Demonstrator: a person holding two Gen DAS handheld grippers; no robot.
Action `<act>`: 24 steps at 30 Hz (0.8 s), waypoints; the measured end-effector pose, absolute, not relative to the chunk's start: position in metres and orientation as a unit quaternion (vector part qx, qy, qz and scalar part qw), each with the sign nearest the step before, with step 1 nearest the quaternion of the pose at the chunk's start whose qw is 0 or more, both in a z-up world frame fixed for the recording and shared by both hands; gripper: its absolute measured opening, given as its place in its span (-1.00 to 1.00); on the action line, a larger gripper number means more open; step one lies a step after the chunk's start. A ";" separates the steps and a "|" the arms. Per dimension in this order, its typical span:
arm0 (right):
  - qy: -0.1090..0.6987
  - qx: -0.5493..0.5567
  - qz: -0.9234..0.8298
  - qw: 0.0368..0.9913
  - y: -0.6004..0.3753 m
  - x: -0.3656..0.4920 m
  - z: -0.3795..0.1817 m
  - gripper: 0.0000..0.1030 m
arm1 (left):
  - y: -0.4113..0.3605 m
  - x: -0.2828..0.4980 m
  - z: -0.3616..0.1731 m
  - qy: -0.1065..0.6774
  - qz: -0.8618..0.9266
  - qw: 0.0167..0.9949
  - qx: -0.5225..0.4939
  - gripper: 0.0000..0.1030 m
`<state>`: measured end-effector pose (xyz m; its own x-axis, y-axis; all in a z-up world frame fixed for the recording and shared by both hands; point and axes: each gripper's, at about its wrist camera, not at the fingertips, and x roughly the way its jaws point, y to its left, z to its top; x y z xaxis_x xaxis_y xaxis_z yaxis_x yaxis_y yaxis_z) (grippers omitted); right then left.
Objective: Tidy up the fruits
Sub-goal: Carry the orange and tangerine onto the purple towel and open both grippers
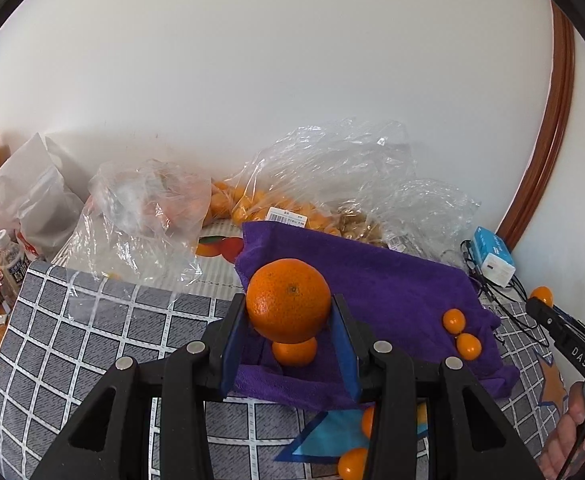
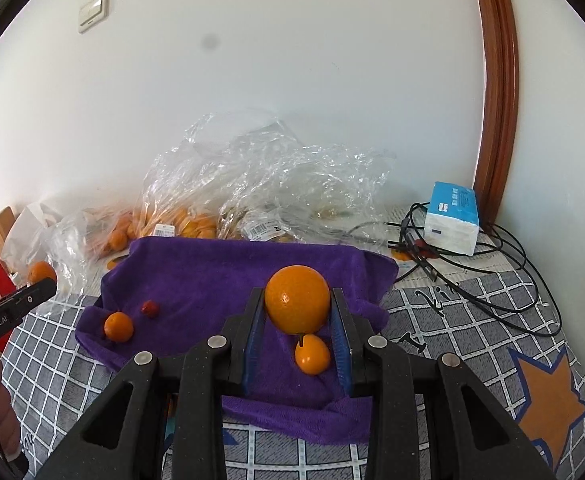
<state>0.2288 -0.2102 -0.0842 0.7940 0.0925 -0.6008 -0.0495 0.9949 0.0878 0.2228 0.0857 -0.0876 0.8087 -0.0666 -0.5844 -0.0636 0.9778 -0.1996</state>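
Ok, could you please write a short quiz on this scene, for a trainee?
1. True or false: the left gripper and the right gripper each grip a fruit.
2. What colour is the towel? A green, B purple, C red.
3. Fill in: the tissue pack lies beside black ___.

Key: 1 true; 2 B; 3 cables.
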 end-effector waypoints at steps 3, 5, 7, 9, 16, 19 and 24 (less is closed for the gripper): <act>0.322 0.038 0.035 0.945 -0.215 0.236 -0.089 -0.39 | 0.093 0.231 -0.093 0.317 0.003 0.941 -0.116 -0.25; 0.328 0.041 0.037 0.943 -0.216 0.242 -0.094 -0.39 | 0.097 0.236 -0.095 0.320 0.001 0.939 -0.128 -0.25; 0.338 0.044 0.040 0.939 -0.216 0.248 -0.101 -0.39 | 0.101 0.242 -0.098 0.325 0.002 0.936 -0.134 -0.25; 0.349 0.041 0.043 0.935 -0.213 0.253 -0.108 -0.39 | 0.102 0.248 -0.100 0.329 0.003 0.935 -0.135 -0.25; 0.384 0.028 0.074 0.920 -0.193 0.271 -0.134 -0.39 | 0.096 0.274 -0.109 0.345 -0.008 0.929 -0.134 -0.25; 0.401 0.014 0.091 0.912 -0.179 0.275 -0.147 -0.39 | 0.091 0.286 -0.115 0.353 -0.009 0.927 -0.128 -0.25; 0.421 0.006 0.107 0.901 -0.167 0.279 -0.166 -0.39 | 0.081 0.307 -0.129 0.379 -0.007 0.918 -0.115 -0.25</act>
